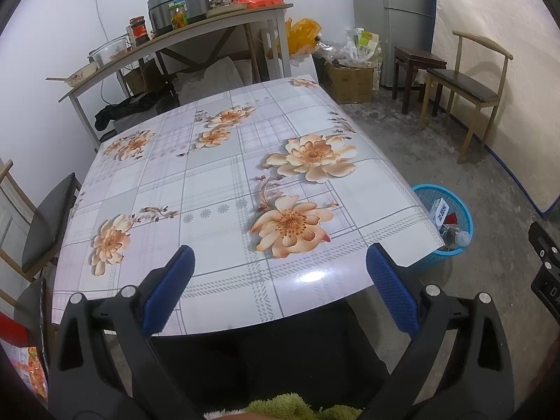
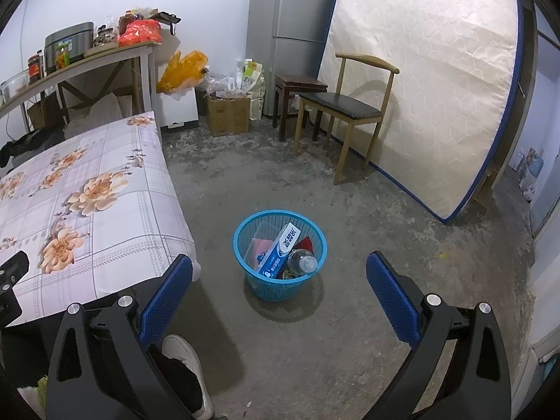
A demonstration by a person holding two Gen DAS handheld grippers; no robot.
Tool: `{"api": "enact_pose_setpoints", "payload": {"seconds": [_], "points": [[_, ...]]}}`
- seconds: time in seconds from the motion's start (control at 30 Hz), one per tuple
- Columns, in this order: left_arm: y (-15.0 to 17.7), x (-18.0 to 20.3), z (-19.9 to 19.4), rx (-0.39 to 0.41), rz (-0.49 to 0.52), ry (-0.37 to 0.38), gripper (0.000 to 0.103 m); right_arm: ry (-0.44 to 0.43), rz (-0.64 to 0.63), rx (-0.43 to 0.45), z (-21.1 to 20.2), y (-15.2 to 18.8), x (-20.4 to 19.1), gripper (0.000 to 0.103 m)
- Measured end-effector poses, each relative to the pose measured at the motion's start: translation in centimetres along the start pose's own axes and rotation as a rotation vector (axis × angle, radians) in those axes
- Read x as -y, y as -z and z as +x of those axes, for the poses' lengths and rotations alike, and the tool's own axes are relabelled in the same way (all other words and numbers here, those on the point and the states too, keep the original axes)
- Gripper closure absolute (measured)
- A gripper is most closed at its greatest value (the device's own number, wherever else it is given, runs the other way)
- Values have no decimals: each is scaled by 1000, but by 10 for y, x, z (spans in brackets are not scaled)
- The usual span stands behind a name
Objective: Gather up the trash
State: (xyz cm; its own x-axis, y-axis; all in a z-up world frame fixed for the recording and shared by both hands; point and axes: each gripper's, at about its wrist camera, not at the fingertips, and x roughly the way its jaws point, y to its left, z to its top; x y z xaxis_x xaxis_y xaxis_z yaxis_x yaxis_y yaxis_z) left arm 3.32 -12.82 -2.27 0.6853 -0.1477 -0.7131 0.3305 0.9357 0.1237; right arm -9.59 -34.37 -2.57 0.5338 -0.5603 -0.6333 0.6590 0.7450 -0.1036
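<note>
Both claws empty and spread wide. My left claw (image 1: 280, 280) hangs over the near edge of the bench (image 1: 217, 189), nothing between its blue pads; my right claw (image 2: 280, 287) hangs off the bench's side, above the floor (image 2: 350, 332), aimed at the bin (image 2: 280, 255), also gripping nothing. I judge the right is parked over the bin because that is the drop spot, and the left faces the bench to check for leftovers. The bench shows only the flowered cloth, no trash on it that I can see. The bin stands on the floor just beside the bench corner, upright, not touching the bench as far as I can tell. Trash is inside the bin: a toothpaste box (image 2: 280, 250) leaning diagonally across it, a clear bottle (image 2: 302, 262) lying with cap toward the rim, a pink-and-clear pack (image 2: 257, 248) beside the box, something red (image 2: 304, 244) behind the bottle, small bits at the bottom too unclear to name. The left view shows the same bin (image 1: 446, 224) past the bench edge, with box and bottle in it. Judging from this, the collecting looks done or nearly so. Beyond the bin, a chair (image 2: 346, 108) stands against a mattress (image 2: 427, 87). A shelf (image 1: 175, 38) behind the bench carries a cooker and jars, not trash by my read.
</note>
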Motion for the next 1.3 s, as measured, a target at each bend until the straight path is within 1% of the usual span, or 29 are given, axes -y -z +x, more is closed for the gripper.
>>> {"api": "enact_pose_setpoints", "payload": {"seconds": [1.3], "points": [[-1, -5, 3, -5, -3, 3, 9, -1, -9, 4, -2, -5, -2, 6]]}}
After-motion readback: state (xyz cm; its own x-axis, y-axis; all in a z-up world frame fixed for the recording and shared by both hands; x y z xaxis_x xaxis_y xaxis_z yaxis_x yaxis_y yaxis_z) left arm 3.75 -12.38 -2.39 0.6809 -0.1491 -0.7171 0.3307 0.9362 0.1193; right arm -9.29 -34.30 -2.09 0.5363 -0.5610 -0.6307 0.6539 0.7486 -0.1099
